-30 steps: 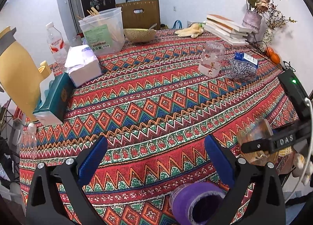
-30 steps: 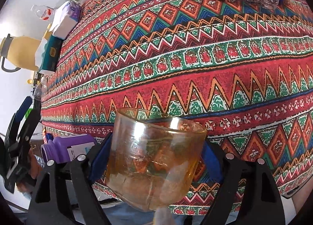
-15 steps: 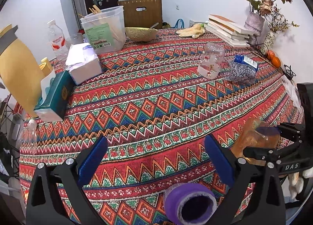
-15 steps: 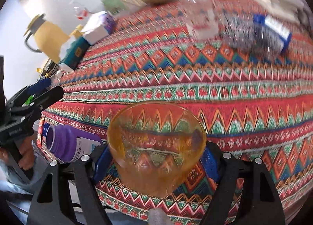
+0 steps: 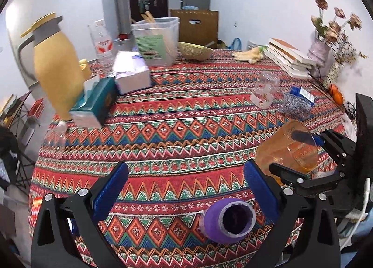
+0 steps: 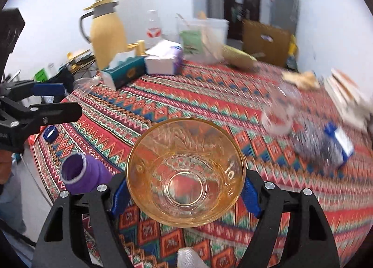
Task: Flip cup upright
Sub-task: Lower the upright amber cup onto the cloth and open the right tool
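Both jaws of the right gripper [image 6: 185, 194] are clamped on the amber glass cup [image 6: 185, 172], their blue pads pressing its sides near the base. In the right wrist view the cup's mouth faces the camera, so its clear round bottom shows through the opening. From the left wrist view the same cup [image 5: 288, 149] hangs tilted above the right part of the tabletop [image 5: 177, 128], which is covered with a red, green and blue zigzag cloth, and the right gripper [image 5: 303, 151] reaches in from the right edge. The left gripper [image 5: 184, 188] hovers low over the near edge with its jaws wide apart and nothing between the blue pads [image 5: 109, 193]. A purple cup [image 5: 227, 220] lies on its side on the cloth close to the left gripper's right finger, its open mouth turned toward that camera. Farther back on the tabletop stand a yellow jug [image 5: 54, 65], a teal tissue box [image 5: 94, 103], a white tissue pack [image 5: 132, 72] and a clear plastic tub [image 5: 157, 40]. A clear cup [image 5: 264, 92] sits beside a patterned bottle with a blue cap [image 5: 298, 102], and a stack of books [image 5: 289, 58] rests near dried flowers [image 5: 333, 25].
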A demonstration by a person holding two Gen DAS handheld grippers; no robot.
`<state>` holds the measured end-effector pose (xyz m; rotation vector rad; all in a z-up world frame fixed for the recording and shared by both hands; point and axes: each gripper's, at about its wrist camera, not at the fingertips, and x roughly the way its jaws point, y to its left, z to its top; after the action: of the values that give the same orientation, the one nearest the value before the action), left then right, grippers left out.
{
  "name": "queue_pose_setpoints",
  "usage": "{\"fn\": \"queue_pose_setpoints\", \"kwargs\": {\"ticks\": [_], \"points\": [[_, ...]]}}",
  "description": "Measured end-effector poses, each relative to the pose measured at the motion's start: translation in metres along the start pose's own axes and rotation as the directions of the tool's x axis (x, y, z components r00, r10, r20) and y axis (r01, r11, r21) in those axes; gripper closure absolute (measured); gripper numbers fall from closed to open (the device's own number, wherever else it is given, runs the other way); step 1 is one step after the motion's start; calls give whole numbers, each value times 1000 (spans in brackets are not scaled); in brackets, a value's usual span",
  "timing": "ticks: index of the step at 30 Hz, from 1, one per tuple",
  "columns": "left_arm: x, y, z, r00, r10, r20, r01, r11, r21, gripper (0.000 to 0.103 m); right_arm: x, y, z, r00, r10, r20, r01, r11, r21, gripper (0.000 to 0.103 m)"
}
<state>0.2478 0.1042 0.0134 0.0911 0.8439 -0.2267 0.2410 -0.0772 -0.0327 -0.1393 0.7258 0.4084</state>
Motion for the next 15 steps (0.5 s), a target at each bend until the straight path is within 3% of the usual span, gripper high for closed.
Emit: {"fn": "queue_pose_setpoints", "kwargs": {"ticks": [7, 12, 15], "points": [[-4, 17, -3, 999, 44, 1, -44, 996, -77, 7, 34, 9, 13, 998, 45, -44, -51, 988, -148, 27], [-2, 20, -5, 998, 63, 1, -63, 994, -87, 7, 66, 7, 6, 989, 84, -126, -103, 983, -155, 27], [-1, 21, -6, 998, 64, -3, -64, 993, -99, 7, 65, 3, 5, 988, 104, -116, -119, 984, -133, 27]]}}
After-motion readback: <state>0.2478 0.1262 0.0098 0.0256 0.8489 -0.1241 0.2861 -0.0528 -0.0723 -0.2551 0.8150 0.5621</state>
